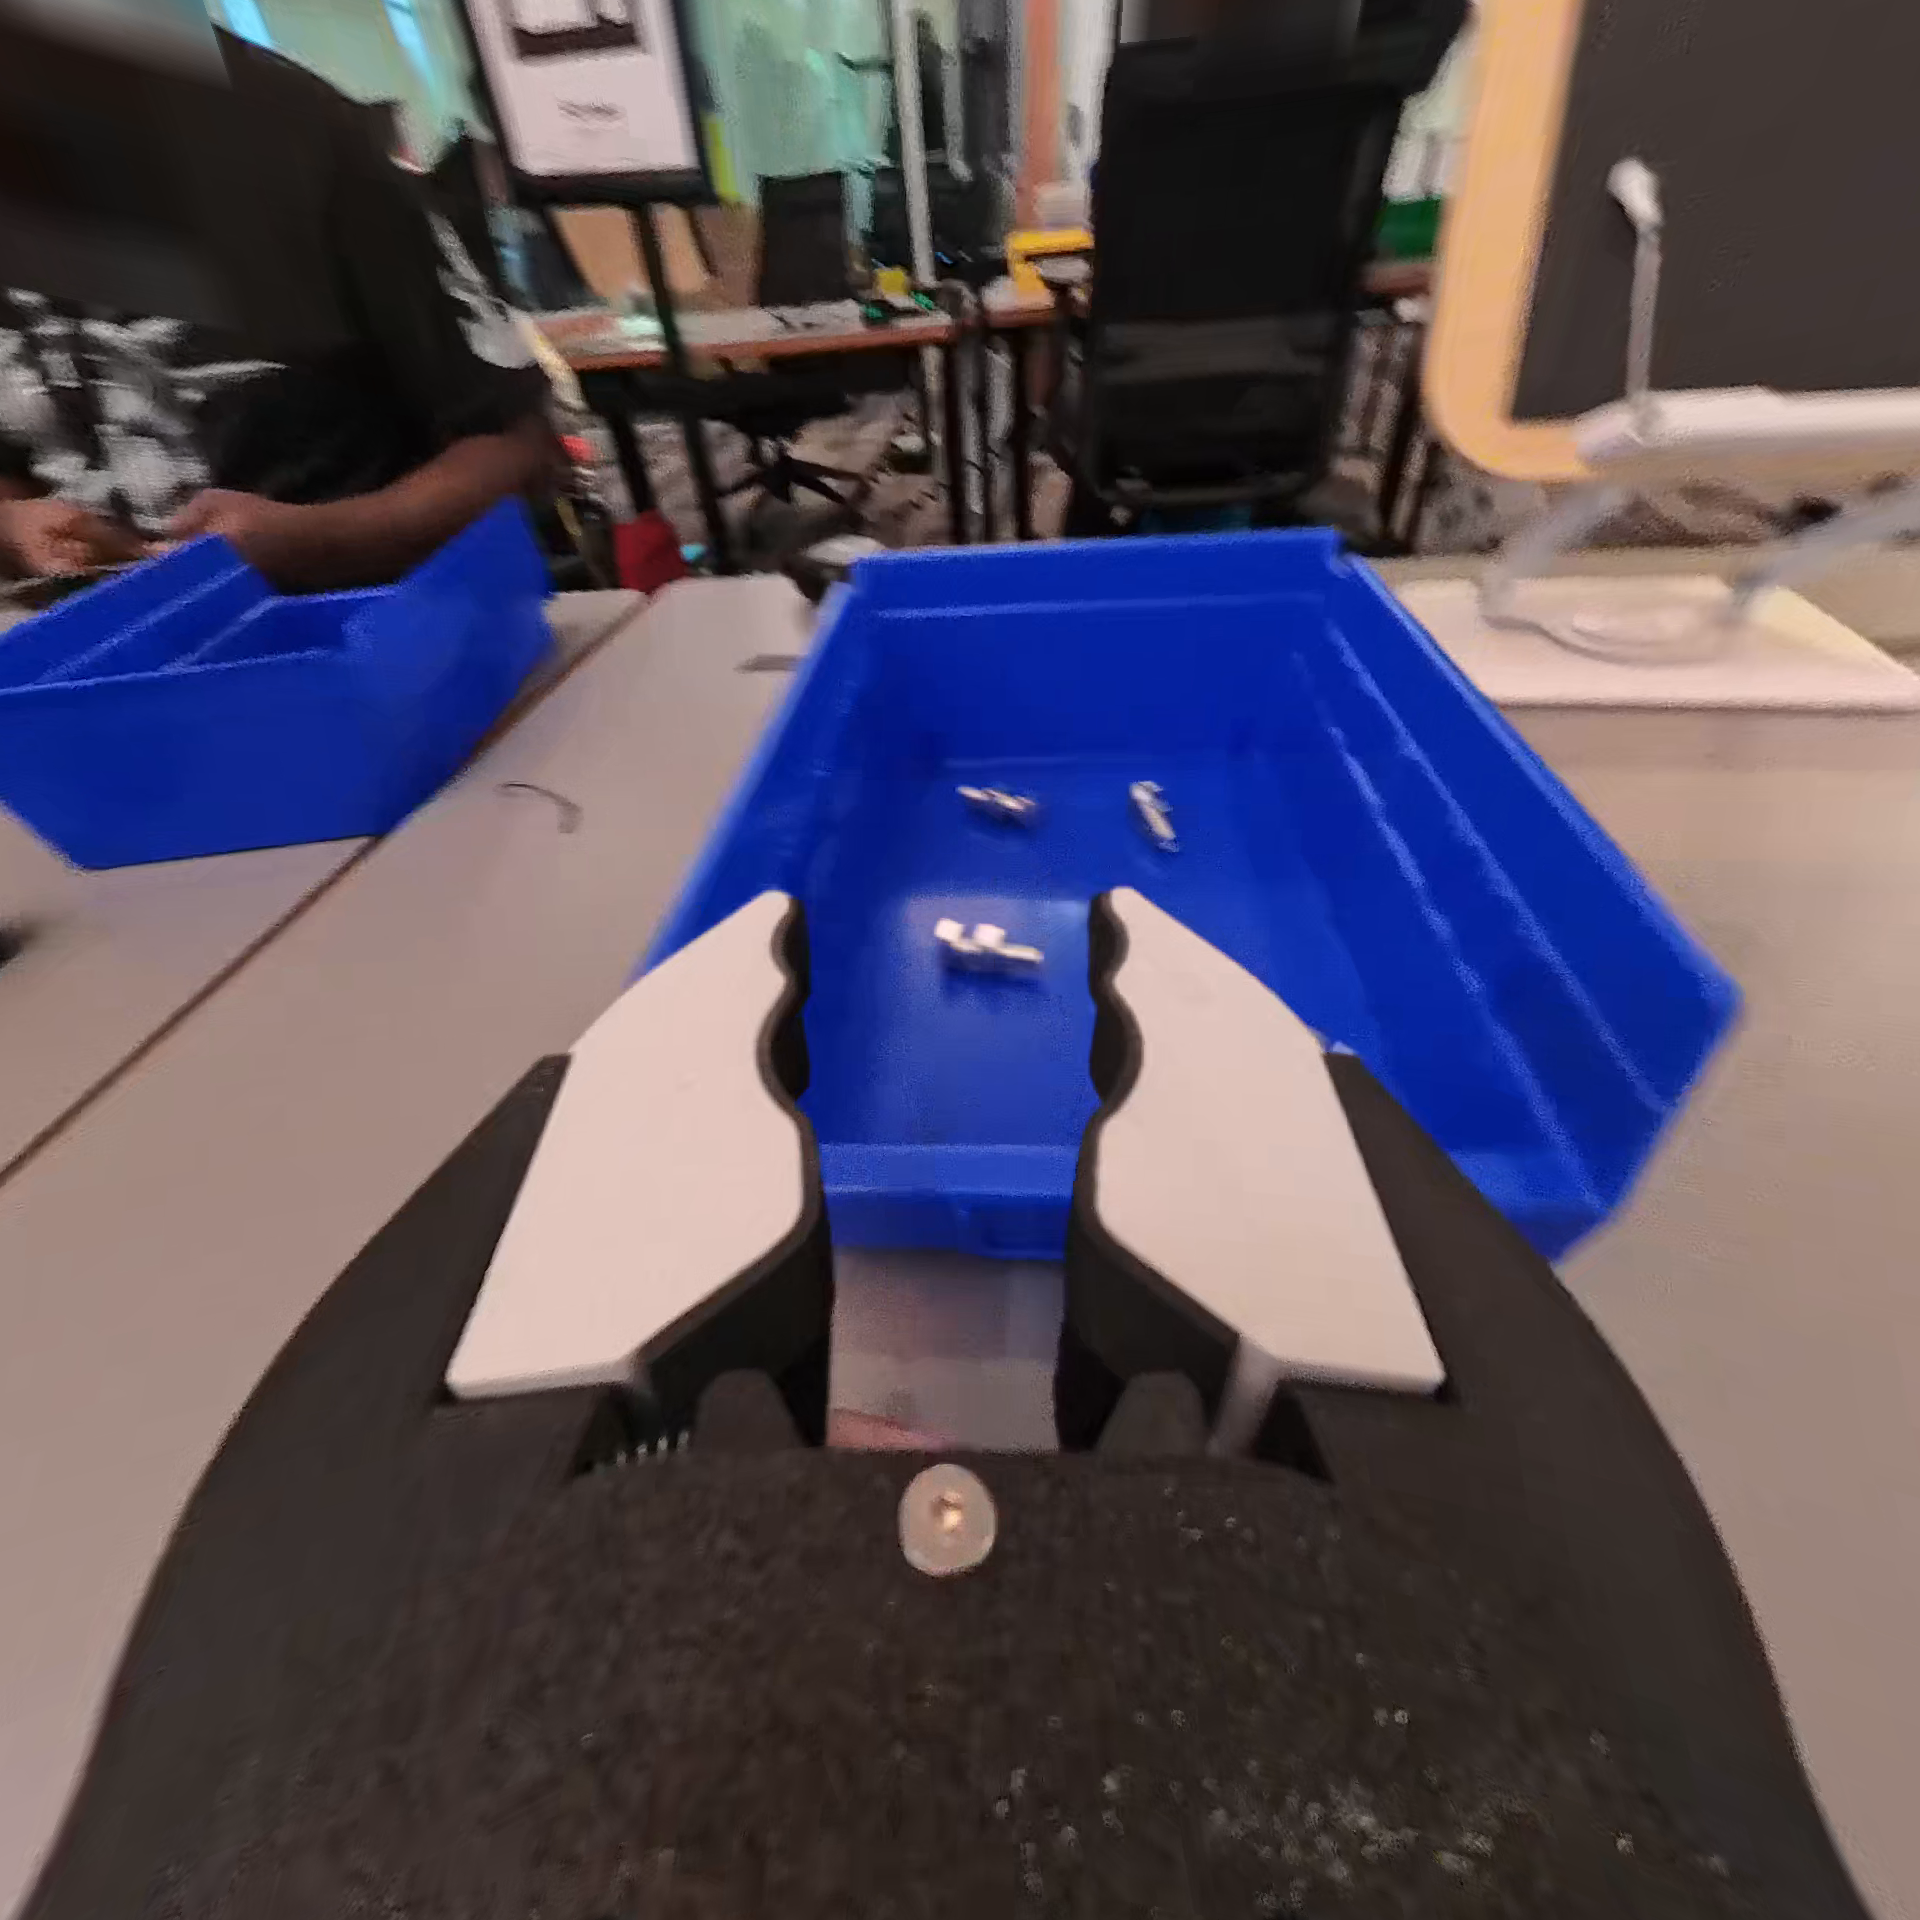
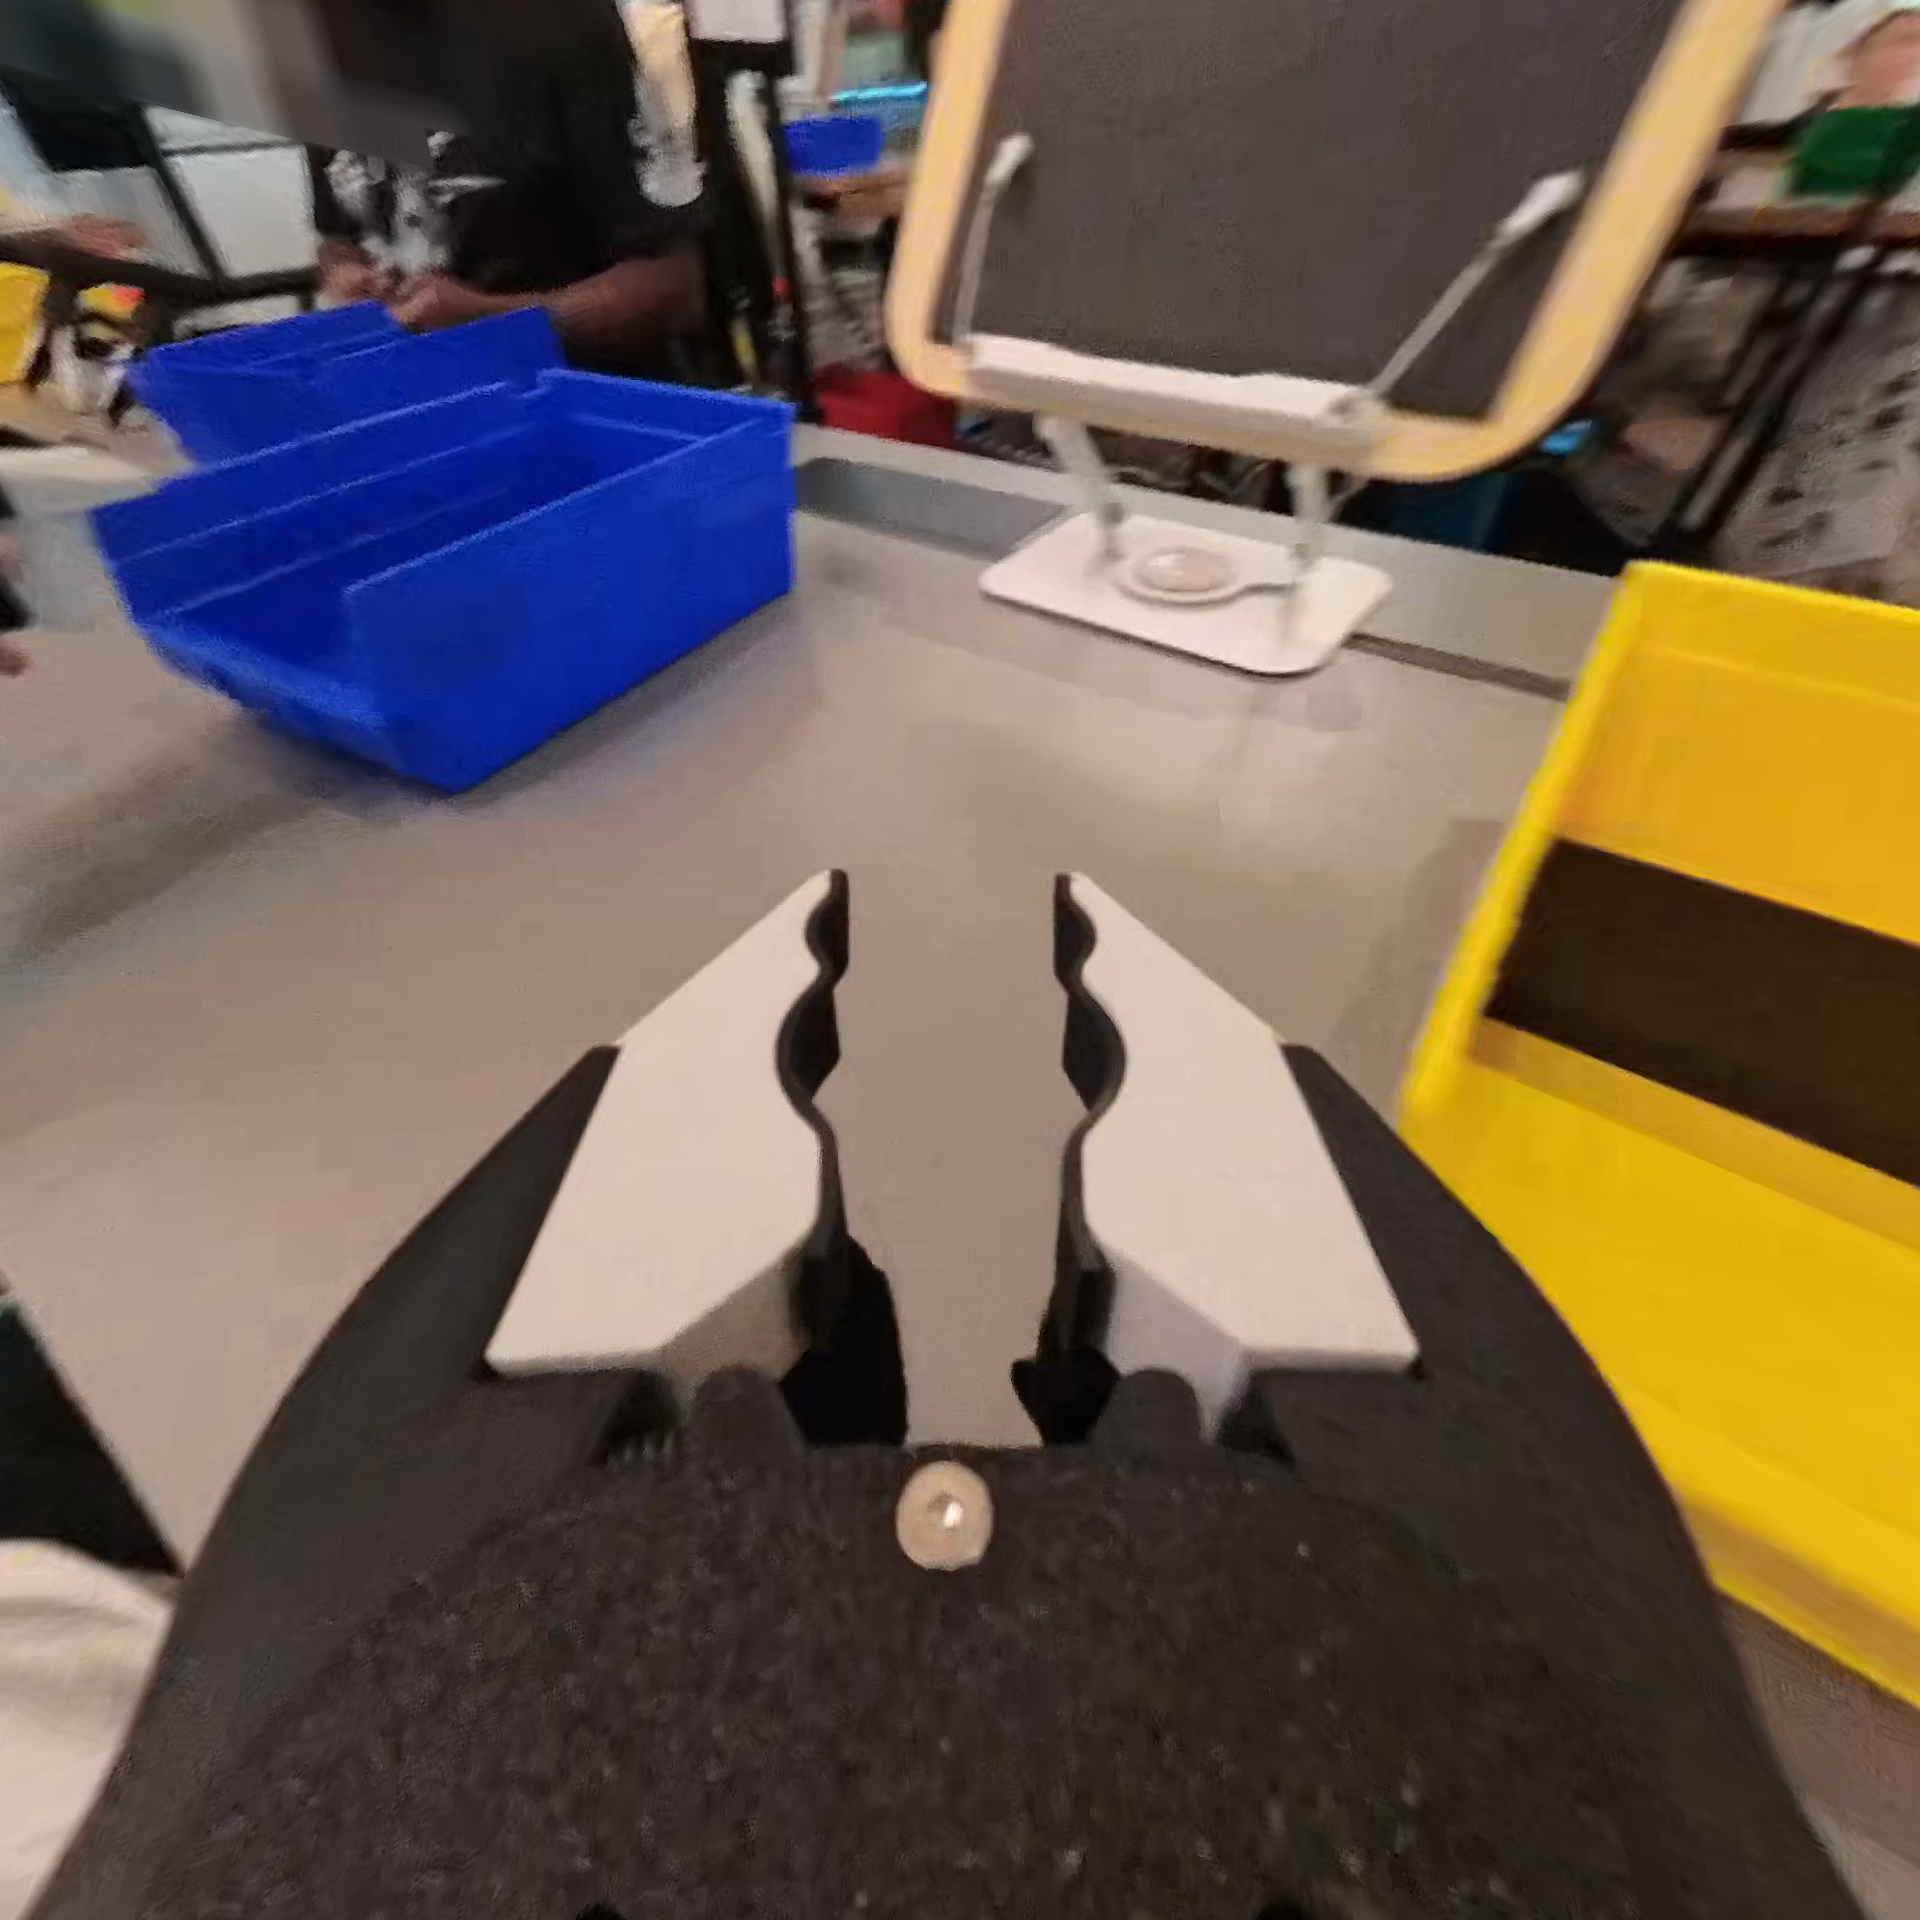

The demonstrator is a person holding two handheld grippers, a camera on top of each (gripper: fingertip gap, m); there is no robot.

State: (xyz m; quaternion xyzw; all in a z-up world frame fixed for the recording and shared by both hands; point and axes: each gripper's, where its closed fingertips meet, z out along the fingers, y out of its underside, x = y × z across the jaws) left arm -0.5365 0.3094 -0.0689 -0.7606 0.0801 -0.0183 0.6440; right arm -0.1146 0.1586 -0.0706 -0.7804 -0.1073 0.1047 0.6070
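Observation:
My left gripper (image 1: 948, 909) is open and empty above the near end of a blue bin (image 1: 1475, 935). Three small silver metal parts lie on the bin's floor: one (image 1: 985, 948) shows between my fingertips but lower down, untouched, and two more (image 1: 997, 802) (image 1: 1153, 814) lie farther back. My right gripper (image 2: 951, 883) is open and empty above the bare grey table (image 2: 623, 935). A yellow bin (image 2: 1714, 1091) stands to its right. The blue bin (image 2: 468, 592) also shows at the left in the right wrist view.
A second blue bin (image 1: 239, 707) stands at the far left with a person's hands (image 1: 239, 520) at it. A framed dark panel on a white stand (image 2: 1195, 592) is at the table's far side. Chairs and desks fill the background.

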